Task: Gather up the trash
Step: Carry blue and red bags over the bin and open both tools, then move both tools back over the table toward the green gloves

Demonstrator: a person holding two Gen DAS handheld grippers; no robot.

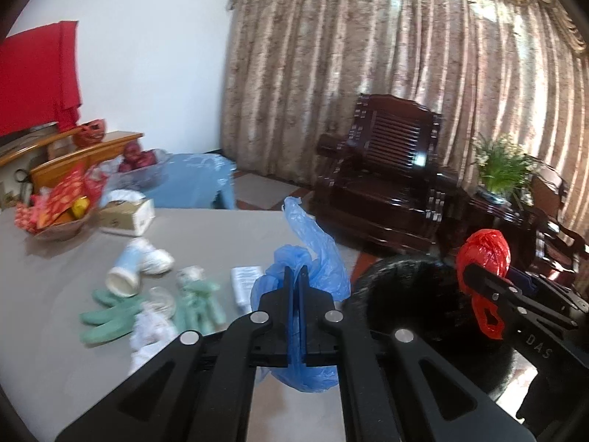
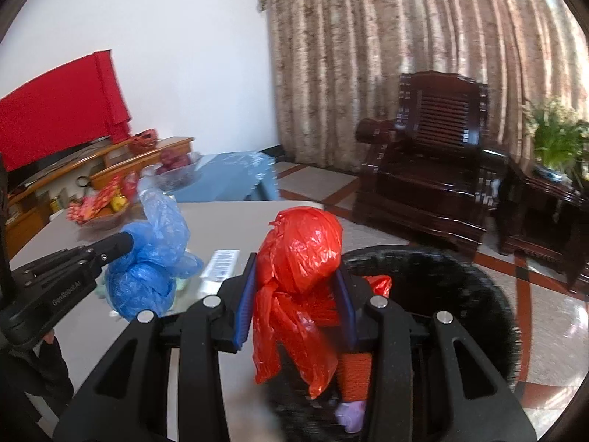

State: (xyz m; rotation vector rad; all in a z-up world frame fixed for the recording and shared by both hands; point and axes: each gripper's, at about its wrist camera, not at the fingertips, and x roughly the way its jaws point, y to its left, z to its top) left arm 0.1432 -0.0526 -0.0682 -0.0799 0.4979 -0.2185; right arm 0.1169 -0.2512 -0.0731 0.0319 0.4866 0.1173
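Blue plastic bag (image 1: 313,258), crumpled, pinched between the fully closed left tongs (image 1: 296,276) above the near edge of the grey surface (image 1: 221,228). Red plastic bag (image 2: 300,254), bunched, clamped between the blue pads of the right tongs (image 2: 296,287), held over the rim of a black round bin (image 2: 460,294) standing on the tiled floor beside the surface. On the surface behind the blue bag: green gloves (image 1: 110,313), a tipped paper cup (image 1: 127,272) and a white box (image 1: 127,215).
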